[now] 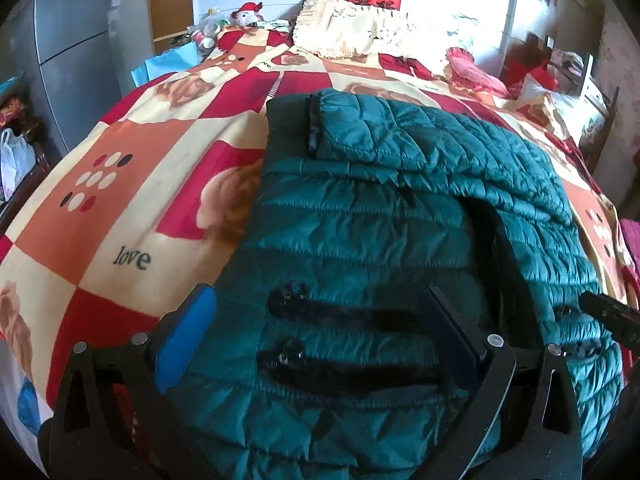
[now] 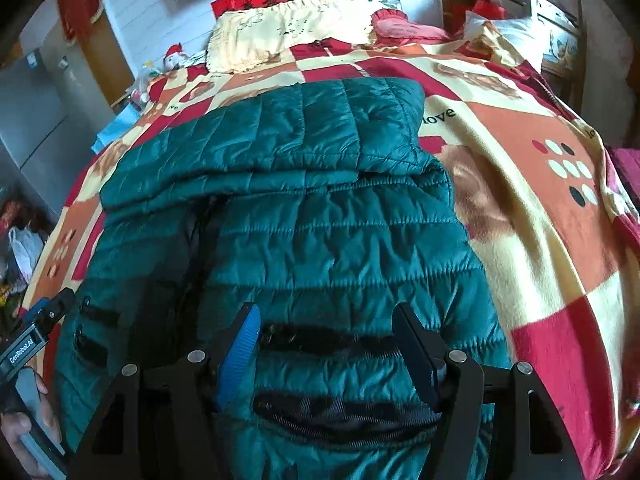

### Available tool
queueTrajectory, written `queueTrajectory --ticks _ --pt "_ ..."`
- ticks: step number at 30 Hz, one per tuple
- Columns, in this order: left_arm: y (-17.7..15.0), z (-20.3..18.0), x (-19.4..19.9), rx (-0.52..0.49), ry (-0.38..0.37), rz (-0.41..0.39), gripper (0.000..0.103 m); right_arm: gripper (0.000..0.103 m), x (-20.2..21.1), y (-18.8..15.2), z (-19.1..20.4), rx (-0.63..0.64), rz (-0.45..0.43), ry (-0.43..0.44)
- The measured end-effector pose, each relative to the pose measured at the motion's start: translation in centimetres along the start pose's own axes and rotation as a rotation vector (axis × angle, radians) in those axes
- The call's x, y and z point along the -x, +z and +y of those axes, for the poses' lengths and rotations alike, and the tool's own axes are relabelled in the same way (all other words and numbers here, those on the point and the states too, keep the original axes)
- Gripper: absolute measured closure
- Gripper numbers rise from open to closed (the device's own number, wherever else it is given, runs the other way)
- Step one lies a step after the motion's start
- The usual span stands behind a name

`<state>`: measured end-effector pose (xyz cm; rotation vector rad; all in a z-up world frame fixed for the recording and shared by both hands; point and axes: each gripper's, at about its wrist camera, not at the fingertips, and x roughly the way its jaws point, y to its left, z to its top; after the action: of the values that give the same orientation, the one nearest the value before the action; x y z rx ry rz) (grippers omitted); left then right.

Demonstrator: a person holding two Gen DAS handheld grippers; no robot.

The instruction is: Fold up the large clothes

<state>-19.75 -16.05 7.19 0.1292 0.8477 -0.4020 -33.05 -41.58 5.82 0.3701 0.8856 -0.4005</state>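
Observation:
A dark green quilted puffer jacket (image 1: 400, 208) lies on the bed with its sleeves folded across the body; it also shows in the right wrist view (image 2: 320, 208). Black pocket strips cross its near part. My left gripper (image 1: 320, 312) is open above the jacket's near left part, empty. My right gripper (image 2: 326, 324) is open above the near right part, empty. The tip of the right gripper shows at the left view's right edge (image 1: 608, 312), and the left gripper with the hand holding it at the right view's left edge (image 2: 32, 340).
The bed carries a red, orange and cream checked blanket (image 1: 120, 200) printed with "love". A cream pillow (image 1: 352, 28) and a red cushion (image 1: 472, 68) lie at the headboard. A grey cabinet (image 1: 72, 40) and bags stand left; a bedside stand (image 2: 552, 20) is right.

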Motion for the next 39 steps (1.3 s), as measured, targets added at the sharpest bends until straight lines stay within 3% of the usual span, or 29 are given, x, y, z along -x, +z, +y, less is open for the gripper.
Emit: queueTrajectory --ticks 8,39 --pt "-1.2 -0.2 0.5 -0.005 -0.006 0.014 0.001 0.037 1.5 -1.3 0.4 0.018 -0.018 -0.018" --pt "-5.8 0.0 3.5 -0.026 -0.023 0.031 0.001 0.033 3.5 -6.5 -1.1 0.004 0.043 -0.028"
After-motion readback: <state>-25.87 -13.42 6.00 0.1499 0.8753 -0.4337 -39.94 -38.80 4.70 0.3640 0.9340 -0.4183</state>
